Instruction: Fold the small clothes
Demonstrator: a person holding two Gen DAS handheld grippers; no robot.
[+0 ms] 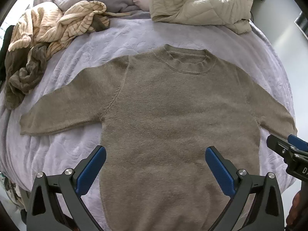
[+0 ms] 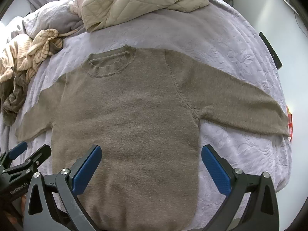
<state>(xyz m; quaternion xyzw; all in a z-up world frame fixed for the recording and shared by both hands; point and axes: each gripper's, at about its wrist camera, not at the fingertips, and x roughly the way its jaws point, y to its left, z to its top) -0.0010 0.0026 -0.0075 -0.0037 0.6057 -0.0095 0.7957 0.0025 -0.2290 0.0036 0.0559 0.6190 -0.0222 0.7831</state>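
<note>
A taupe knit sweater (image 1: 173, 115) lies flat and face up on the lilac bedspread, collar away from me, both sleeves spread out to the sides. My left gripper (image 1: 156, 154) hovers open above its lower left part, holding nothing. In the right wrist view the same sweater (image 2: 125, 119) fills the middle, and my right gripper (image 2: 152, 154) stands open over its lower right edge, empty too. Each gripper shows at the edge of the other's view: the right gripper (image 1: 288, 150) and the left gripper (image 2: 23, 154).
A cream striped garment (image 1: 53, 27) and a brownish scarf (image 1: 25, 77) are heaped at the far left of the bed. A beige quilted jacket (image 1: 200, 3) lies beyond the collar. The lilac bedspread (image 2: 240, 154) drops off at the right edge.
</note>
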